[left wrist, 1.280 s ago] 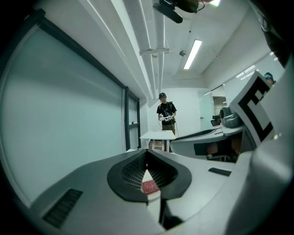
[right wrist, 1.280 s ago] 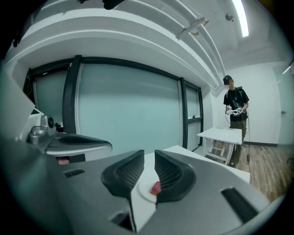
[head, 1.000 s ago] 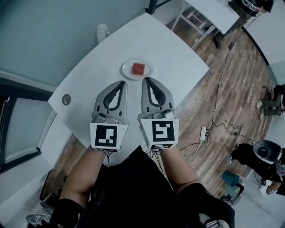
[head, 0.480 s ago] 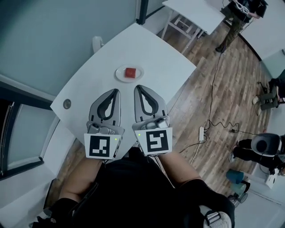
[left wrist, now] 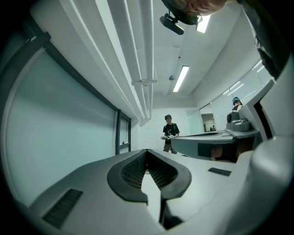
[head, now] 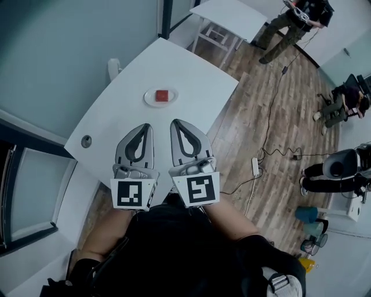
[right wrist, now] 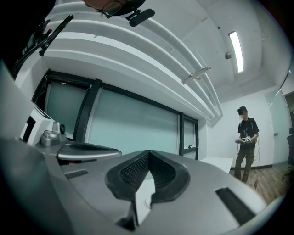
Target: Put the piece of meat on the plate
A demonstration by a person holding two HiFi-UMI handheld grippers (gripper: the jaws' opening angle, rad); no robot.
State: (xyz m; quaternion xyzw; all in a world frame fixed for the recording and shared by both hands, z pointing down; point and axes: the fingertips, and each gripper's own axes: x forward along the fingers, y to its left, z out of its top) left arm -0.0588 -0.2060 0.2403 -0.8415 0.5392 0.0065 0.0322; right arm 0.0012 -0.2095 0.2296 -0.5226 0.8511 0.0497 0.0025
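Note:
A red piece of meat lies on a small white plate toward the far side of the white table in the head view. Both grippers are held side by side over the table's near edge, well short of the plate, pointing level toward it. My left gripper is shut with nothing in it, and so is my right gripper. In the left gripper view the left gripper has its tips together against the room beyond. The right gripper view shows the right gripper the same way. Neither gripper view shows plate or meat.
A round grommet sits in the table's left corner and a white chair back stands at the far left edge. A second white table and a standing person are beyond. Cables and a power strip lie on the wood floor at right.
Both grippers have drawn back from the plate toward the table's near edge and risen. The plate with the meat now sits farther from their tips. Jaws stayed shut.

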